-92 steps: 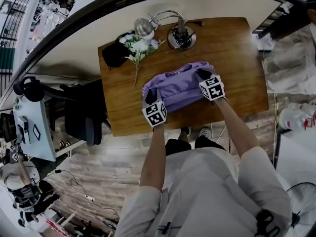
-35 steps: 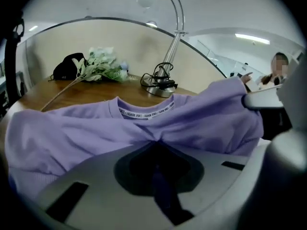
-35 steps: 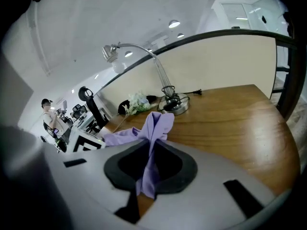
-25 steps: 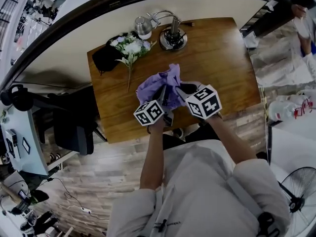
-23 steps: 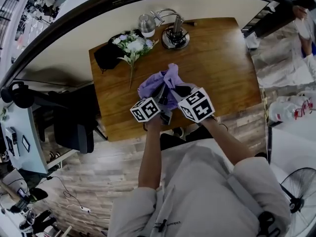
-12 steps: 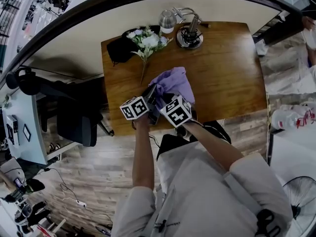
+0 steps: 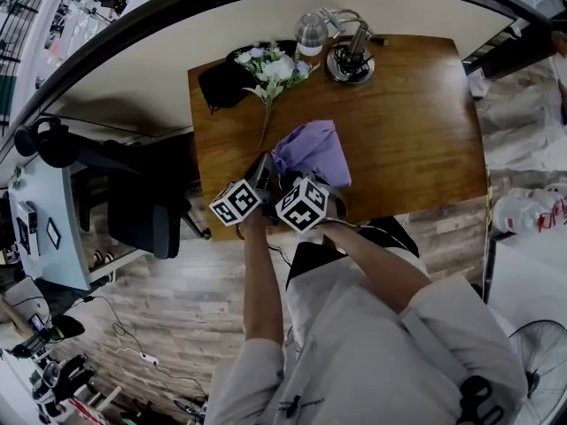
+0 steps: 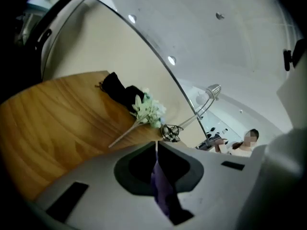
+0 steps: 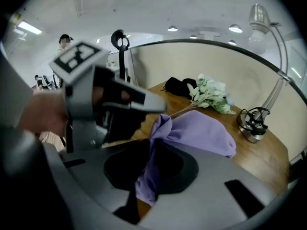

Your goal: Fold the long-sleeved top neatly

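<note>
Bright ceiling lights, strong fisheye warping, dark vignetted corners.

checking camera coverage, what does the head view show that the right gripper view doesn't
Only the head view: the person's arms, the black chair and the wood floor.
Only the right gripper view: a close look at the right hand-held gripper, its jaws shut on a fold of purple cloth.
Both: the purple top, the left hand-held gripper, the flowers, the black pouch, the desk lamp and the wooden table.
</note>
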Available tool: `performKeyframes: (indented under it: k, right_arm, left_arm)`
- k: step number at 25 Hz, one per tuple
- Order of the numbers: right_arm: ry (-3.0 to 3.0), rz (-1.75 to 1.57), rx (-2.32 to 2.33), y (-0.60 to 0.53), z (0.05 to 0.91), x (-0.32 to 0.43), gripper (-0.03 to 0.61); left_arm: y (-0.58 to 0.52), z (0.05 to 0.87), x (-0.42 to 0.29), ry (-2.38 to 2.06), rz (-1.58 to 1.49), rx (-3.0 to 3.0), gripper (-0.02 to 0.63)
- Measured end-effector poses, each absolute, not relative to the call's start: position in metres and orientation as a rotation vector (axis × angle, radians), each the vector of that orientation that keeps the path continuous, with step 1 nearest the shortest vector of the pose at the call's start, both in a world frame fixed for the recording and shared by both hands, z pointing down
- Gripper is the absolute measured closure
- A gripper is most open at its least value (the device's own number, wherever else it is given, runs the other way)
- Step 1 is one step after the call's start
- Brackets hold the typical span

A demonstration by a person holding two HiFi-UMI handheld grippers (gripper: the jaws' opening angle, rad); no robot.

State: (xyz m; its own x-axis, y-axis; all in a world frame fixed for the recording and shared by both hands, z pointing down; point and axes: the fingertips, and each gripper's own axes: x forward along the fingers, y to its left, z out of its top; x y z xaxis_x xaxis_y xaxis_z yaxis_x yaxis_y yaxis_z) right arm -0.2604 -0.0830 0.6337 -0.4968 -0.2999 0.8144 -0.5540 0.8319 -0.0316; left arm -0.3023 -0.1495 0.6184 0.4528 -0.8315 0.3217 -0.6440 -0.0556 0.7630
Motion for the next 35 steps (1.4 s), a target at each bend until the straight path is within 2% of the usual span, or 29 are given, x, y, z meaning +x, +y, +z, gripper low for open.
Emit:
performKeyframes:
  k: [4,5,8,10,13,15,19,23,27,29,32,35]
  right_arm:
    - [-2.204,0.248,0.488,-0.063,0.647,-0.28,0.483]
    - [-2.26,0.239,0.456,-0.056,0.638,-0.284,0.486]
    - [-2.431,0.218,0.385,-0.039,0.596,-0.277,0.439]
    - [-2.531,0.263,0.408,-0.045,0.575,-0.252,0.44]
    - [-2.591,0.412,0.59,-0.088,0.57,-0.2,0.492]
    - [-2.519,0.39,0.601,-0.104,0.592,-0.181,0.525]
    - [-2.422,0.041,0.288,-0.068,0.629,-0.199,0.545]
    - [-2.316,-0.199,0.046,-0.014,0.653,-0.224,0.58]
    - [-2.348,-0.095,0.029,0.004,0.659,-0.229,0.561]
    - [-2.448,-0.02,0.049,0.008,0.635,-0.222,0.525]
    - [-2.614,0.215,0.252,-0.023,0.594,-0.189,0.551]
    - [-2.617,0.381,0.647,-0.096,0.584,-0.156,0.568]
  left_arm:
    - [-0.157,0.571,-0.304,-1.225,-0.173,1.984,0.581]
    - [-0.161,0.562,-0.297,-1.191,-0.129,2.042,0.581]
    - [-0.174,0.544,-0.289,-1.186,-0.102,2.115,0.581]
    - [-0.177,0.54,-0.283,-1.171,-0.127,2.109,0.581]
    - [-0.17,0.543,-0.261,-1.103,-0.104,2.119,0.581]
    - [-0.165,0.556,-0.241,-1.037,-0.05,2.105,0.581]
    - [-0.174,0.605,-0.216,-0.995,0.129,2.017,0.581]
    - [-0.185,0.641,-0.227,-1.042,0.23,1.914,0.581]
    - [-0.189,0.654,-0.242,-1.147,0.202,1.874,0.581]
    - [-0.189,0.636,-0.258,-1.284,0.132,1.884,0.581]
    - [-0.181,0.591,-0.275,-1.462,0.029,1.902,0.581]
    - [-0.165,0.577,-0.252,-1.454,-0.005,1.897,0.581]
